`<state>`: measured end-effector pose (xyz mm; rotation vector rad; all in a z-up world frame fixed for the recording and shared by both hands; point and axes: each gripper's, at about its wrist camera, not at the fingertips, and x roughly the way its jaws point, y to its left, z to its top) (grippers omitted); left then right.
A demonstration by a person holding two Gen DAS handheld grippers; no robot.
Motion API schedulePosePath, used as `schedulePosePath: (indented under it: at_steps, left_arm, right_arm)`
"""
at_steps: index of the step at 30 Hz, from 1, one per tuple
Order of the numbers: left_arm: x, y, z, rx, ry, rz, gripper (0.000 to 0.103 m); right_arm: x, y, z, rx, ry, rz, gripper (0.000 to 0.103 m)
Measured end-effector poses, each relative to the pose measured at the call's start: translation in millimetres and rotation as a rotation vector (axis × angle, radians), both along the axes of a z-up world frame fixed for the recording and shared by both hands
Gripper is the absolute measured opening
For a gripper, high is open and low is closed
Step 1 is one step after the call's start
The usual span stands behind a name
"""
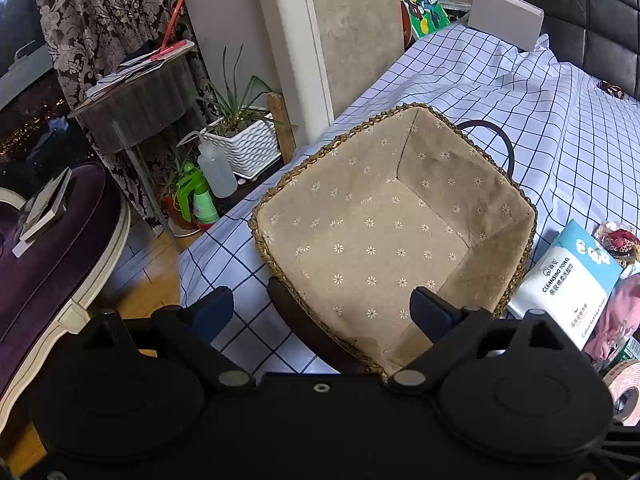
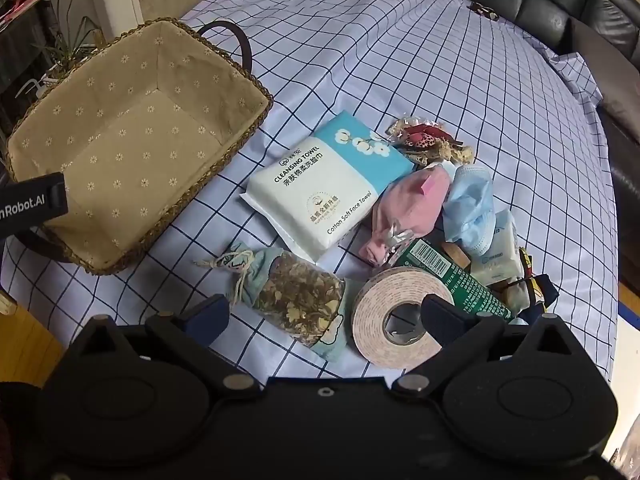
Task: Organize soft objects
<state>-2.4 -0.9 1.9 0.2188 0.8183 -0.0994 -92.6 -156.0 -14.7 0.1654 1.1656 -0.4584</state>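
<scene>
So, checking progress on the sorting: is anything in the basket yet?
No, the basket shows only its bare floral lining; the items lie beside it on the checked cloth.

basket (image 2: 136, 184): lined, empty | towel pack (image 2: 328, 188): flat, just beside it

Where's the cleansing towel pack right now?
In the right wrist view the cleansing towel pack lies flat on the checked cloth, just right of the empty basket, with the pink pouch against its right edge.
</scene>
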Motion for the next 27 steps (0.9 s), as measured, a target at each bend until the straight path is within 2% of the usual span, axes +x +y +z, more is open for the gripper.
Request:
schedulePosePath:
  at_steps: [27]
  left_arm:
    - [0.5, 0.4, 0.0, 0.000, 0.001, 0.000, 0.092]
  right_arm:
    - [1.3, 1.2, -4.3, -0.006, 0.022, 0.032, 0.102]
